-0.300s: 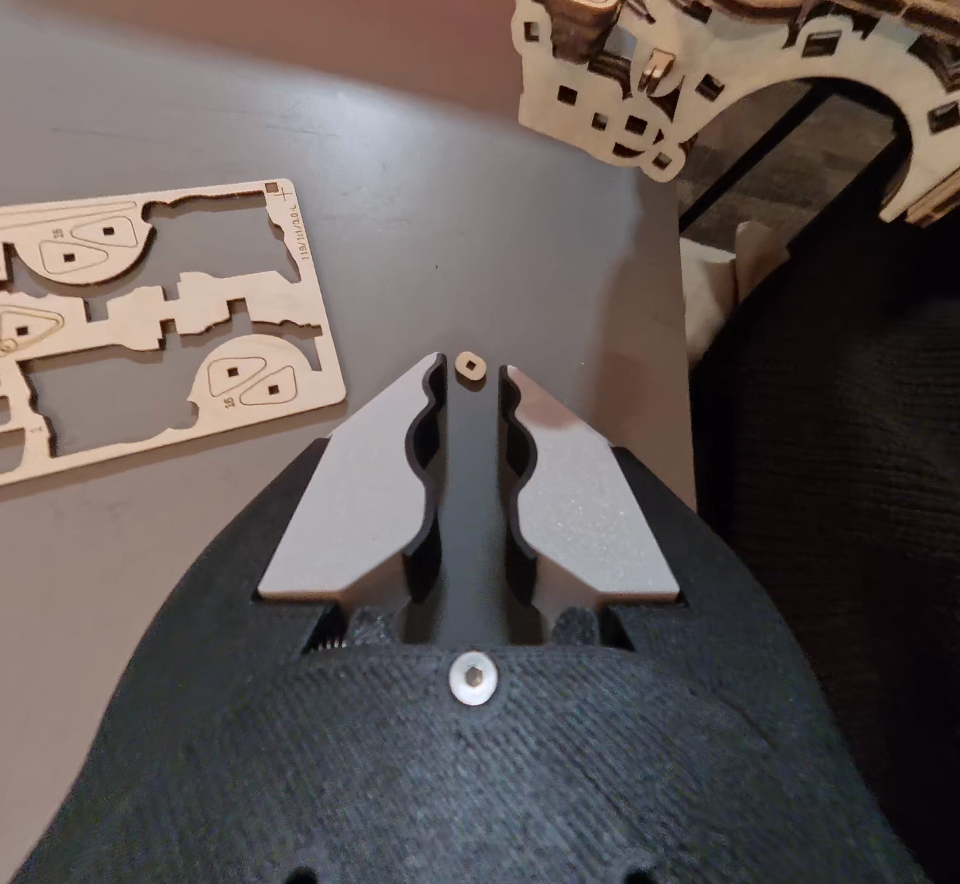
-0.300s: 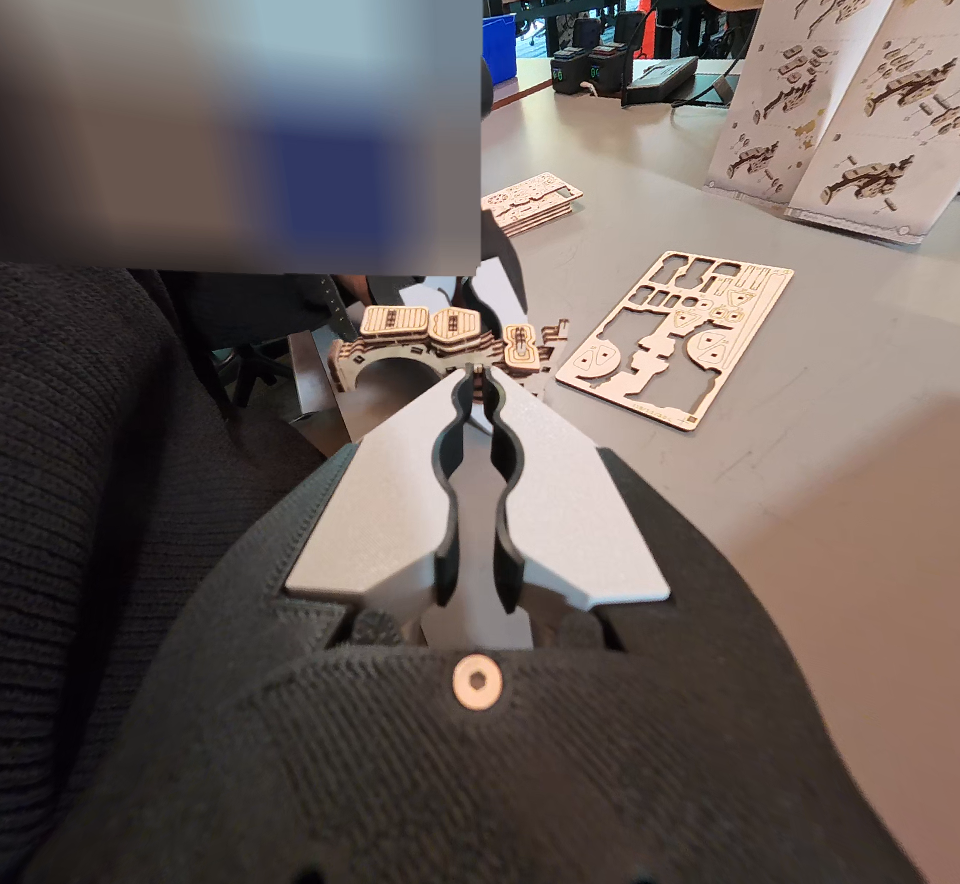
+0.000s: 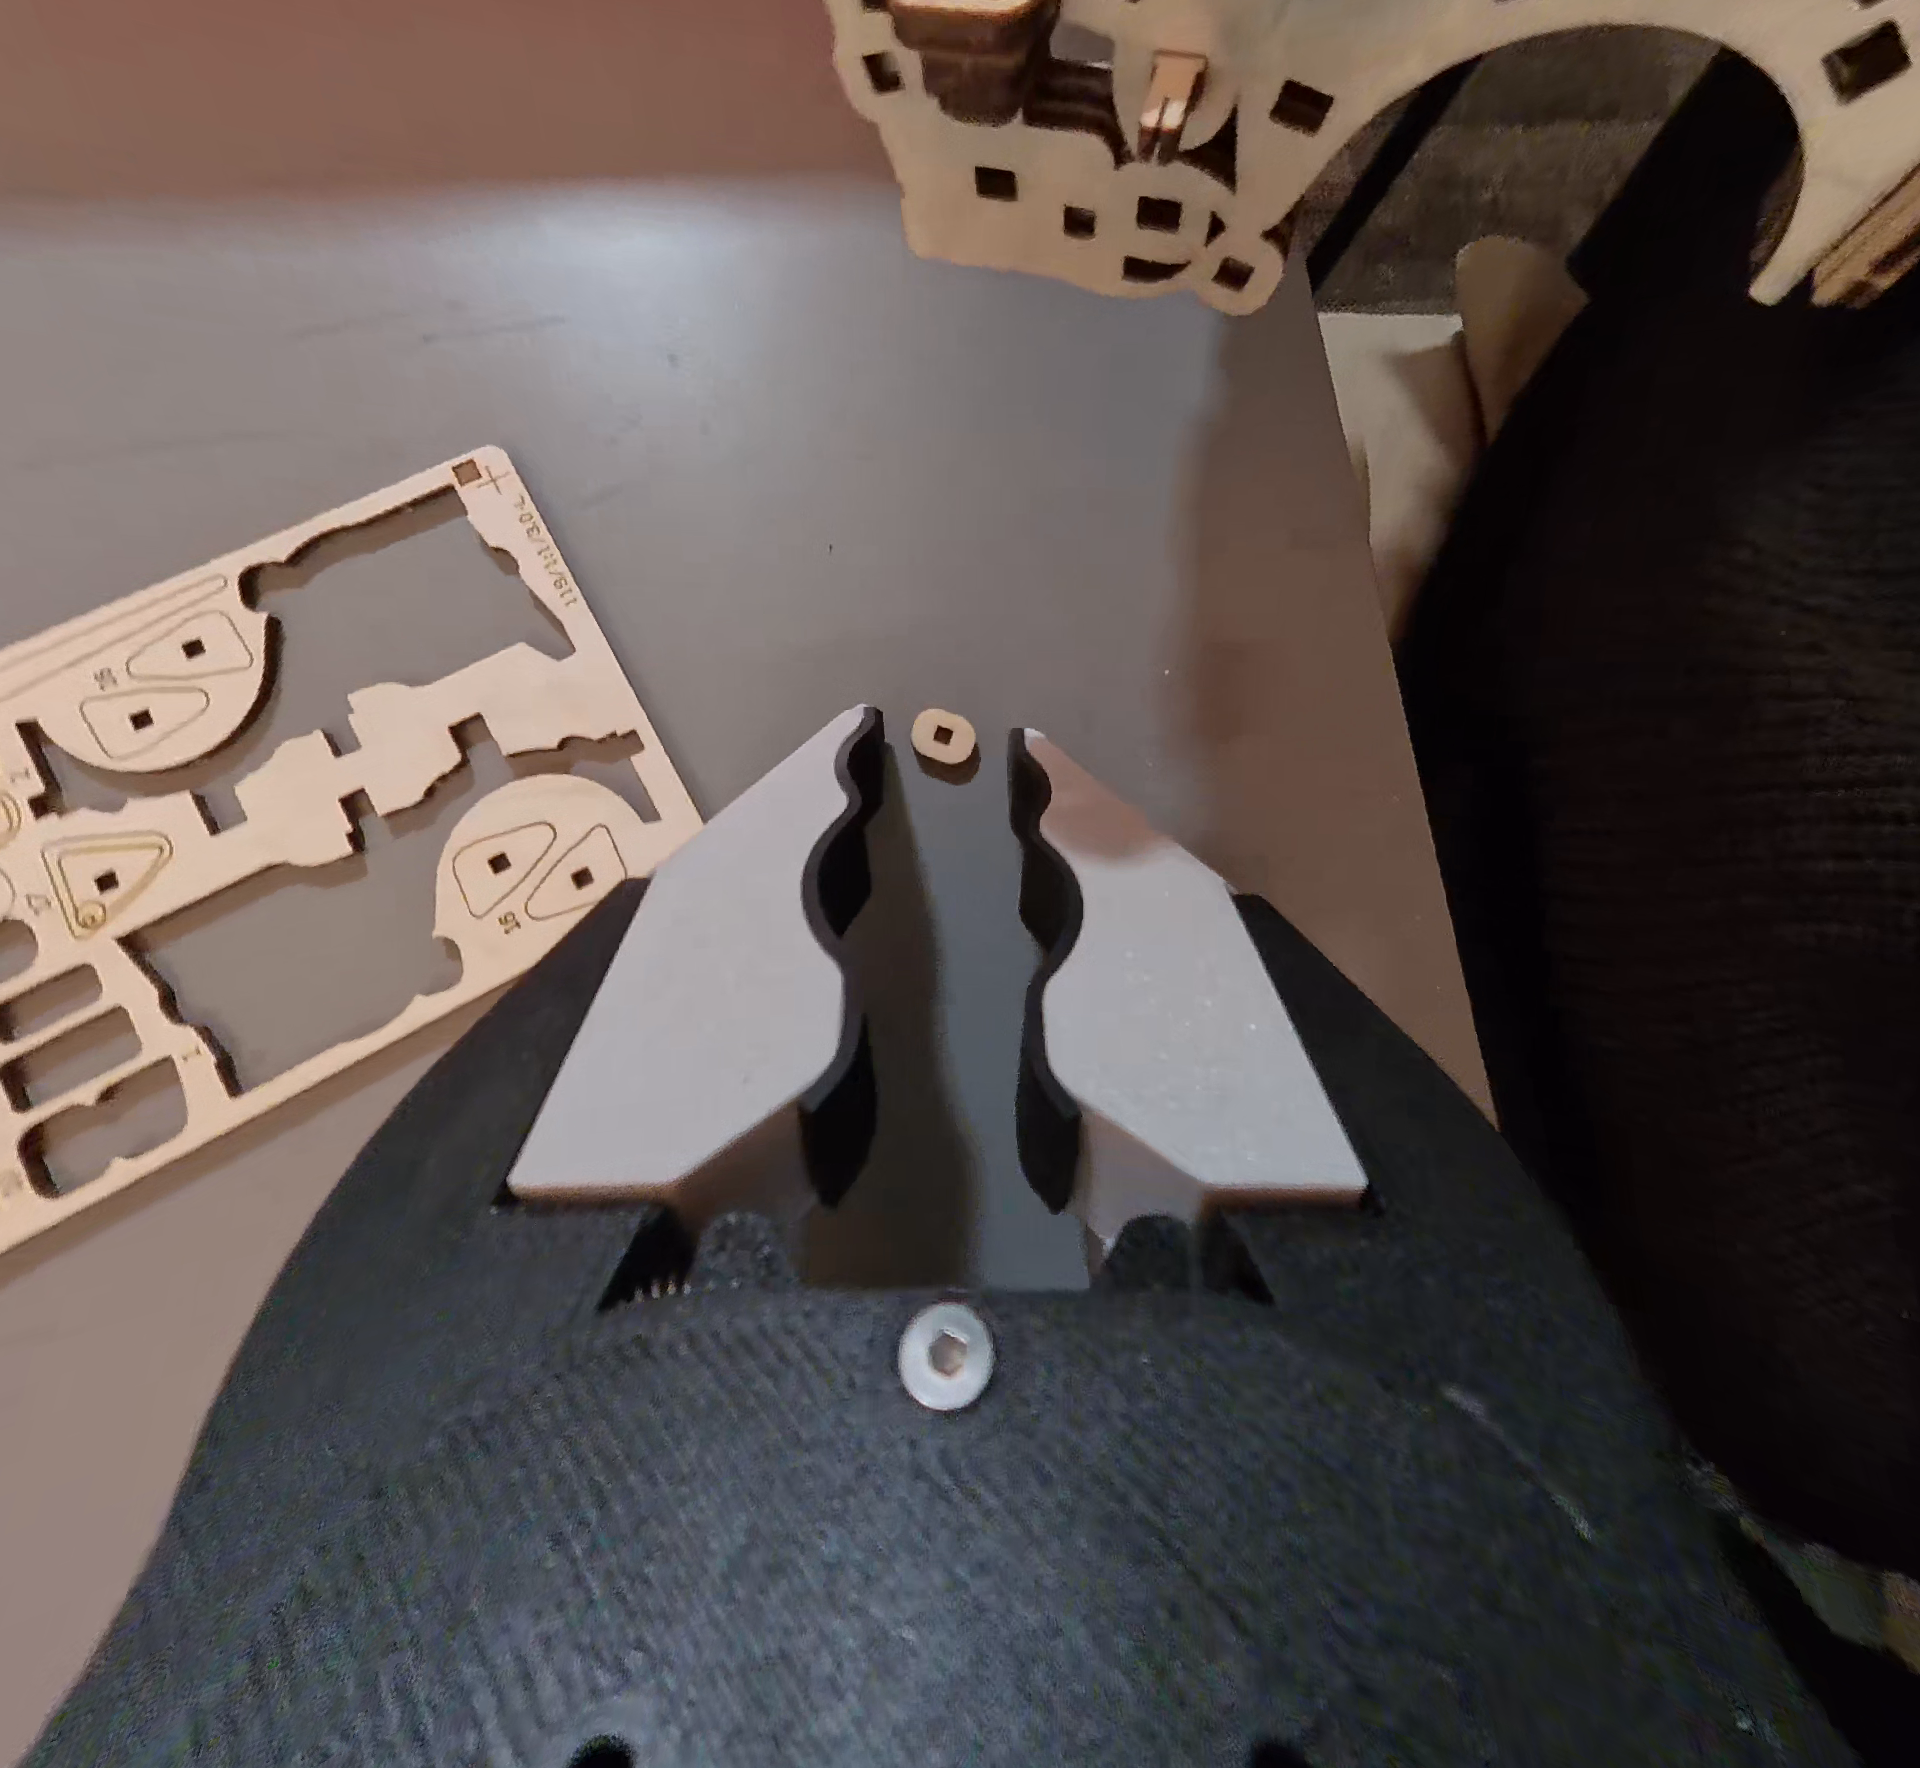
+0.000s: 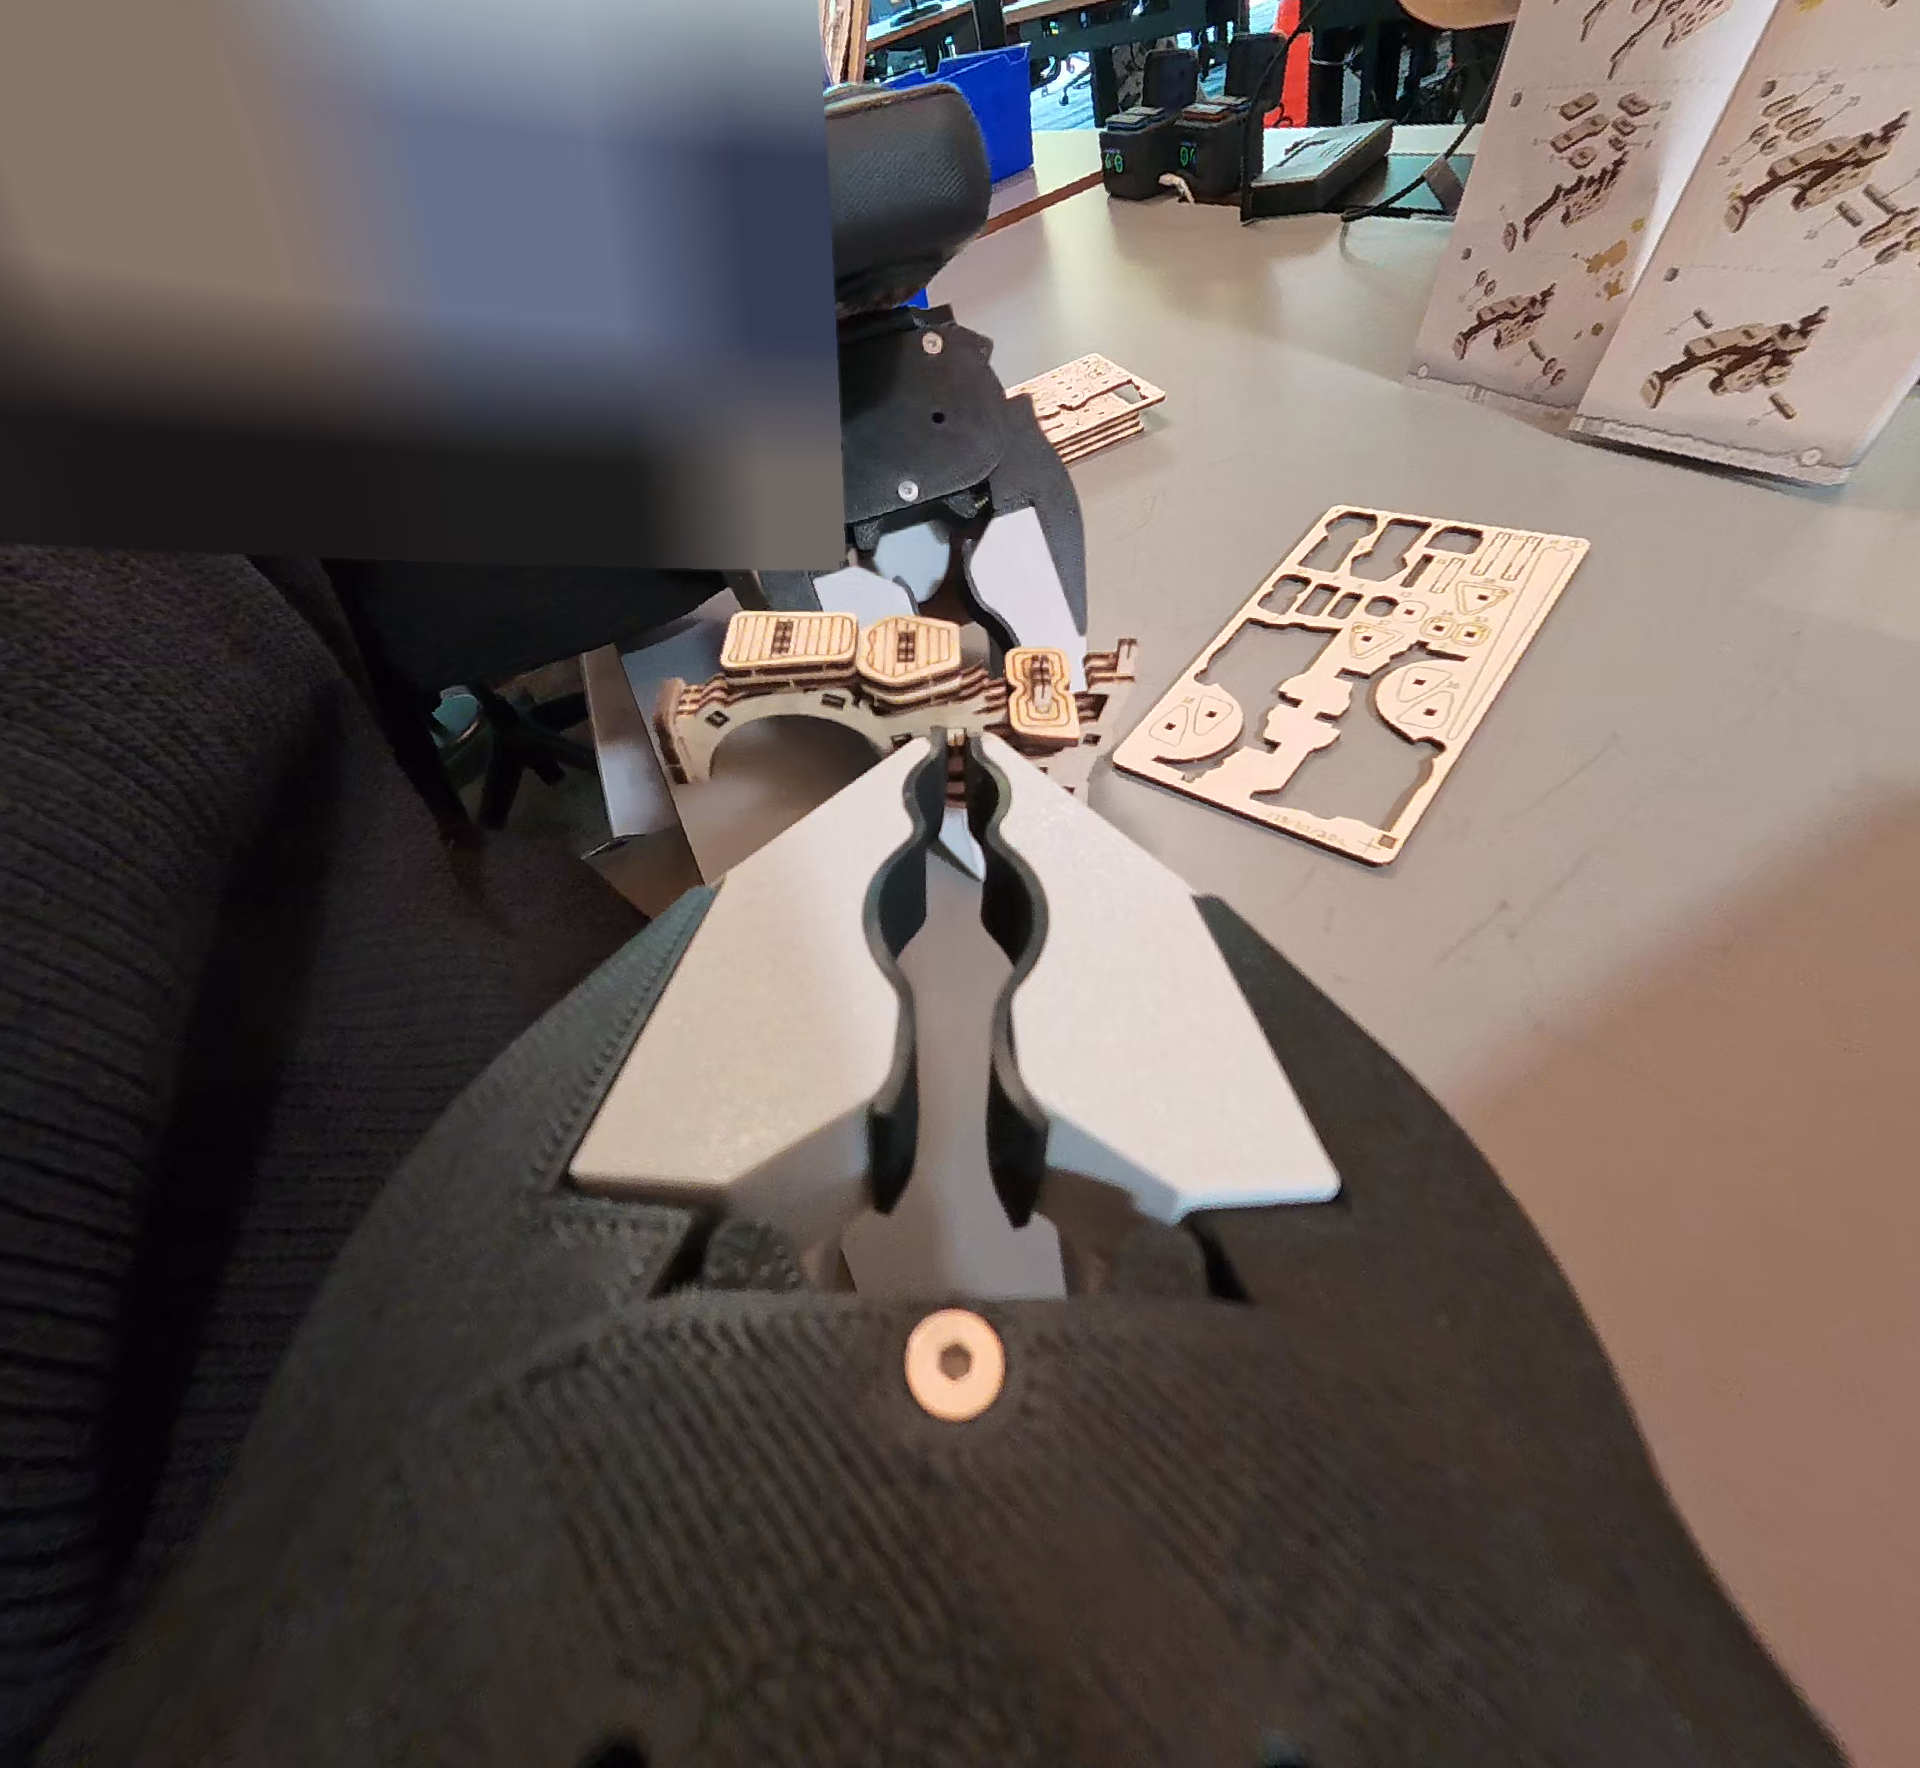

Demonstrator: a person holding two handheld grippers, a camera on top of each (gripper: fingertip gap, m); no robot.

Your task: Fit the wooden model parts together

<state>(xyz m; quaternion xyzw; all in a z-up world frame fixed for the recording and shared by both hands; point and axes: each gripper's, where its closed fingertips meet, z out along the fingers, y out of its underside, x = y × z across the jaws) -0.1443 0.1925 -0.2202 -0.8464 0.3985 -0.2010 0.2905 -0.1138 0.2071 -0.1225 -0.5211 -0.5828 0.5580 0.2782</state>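
A small round wooden washer (image 3: 943, 744) with a square hole lies on the grey table (image 3: 644, 347). My left gripper (image 3: 945, 729) is open, and its fingertips stand on either side of the washer. My right gripper (image 4: 956, 750) is shut on a thin tab of the arched wooden model (image 4: 821, 679). It holds the model in the air by the table's edge. The model also shows at the top right of the left wrist view (image 3: 1049, 191). The left gripper (image 4: 966, 575) shows just behind the model in the right wrist view.
A punched-out wooden parts sheet (image 3: 312, 783) lies left of the left gripper and also shows in the right wrist view (image 4: 1351, 679). A stack of sheets (image 4: 1086, 399) and upright instruction pages (image 4: 1683, 191) stand farther back. The table edge (image 3: 1351, 575) and a dark knitted sleeve (image 3: 1683, 887) are at the right. The gap from one gripper's tips to the other's is roughly 10 cm.
The left wrist view has shifted slightly, and the model looks a little nearer in it. Both grippers' jaws stand as before, and the washer has not moved.
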